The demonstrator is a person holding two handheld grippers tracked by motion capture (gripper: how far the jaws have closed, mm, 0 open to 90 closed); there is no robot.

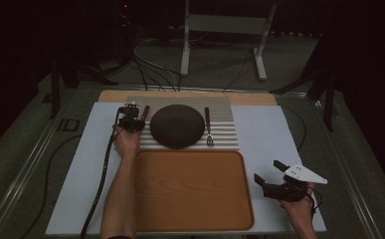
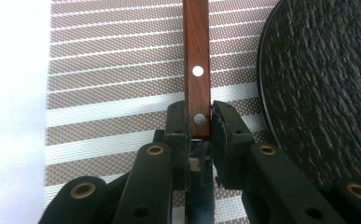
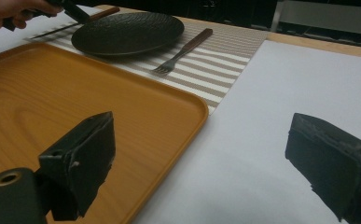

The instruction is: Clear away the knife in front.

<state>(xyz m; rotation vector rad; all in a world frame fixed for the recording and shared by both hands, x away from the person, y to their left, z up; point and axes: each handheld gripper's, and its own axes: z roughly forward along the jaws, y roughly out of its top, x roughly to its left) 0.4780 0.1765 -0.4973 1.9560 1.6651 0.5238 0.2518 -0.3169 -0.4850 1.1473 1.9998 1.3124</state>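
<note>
**Left grip on knife handle**

While the left gripper (image 2: 199,126) pinches the wooden knife handle (image 2: 197,70) on the striped placemat (image 1: 220,124), at 9 o'clock of the dark plate (image 1: 177,126), the fork (image 1: 208,130) lies at 3 o'clock. Right gripper (image 1: 269,172): fingers spread, holding nothing, beside the orange tray (image 1: 195,191).

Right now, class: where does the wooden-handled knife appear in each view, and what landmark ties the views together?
High view: knife left of the plate, clamped by the left gripper.
Left gripper view: handle runs up the centre, pinched between the jaws.
Right gripper view: handle at top left, behind the plate.
Shared landmark: the plate.
</note>
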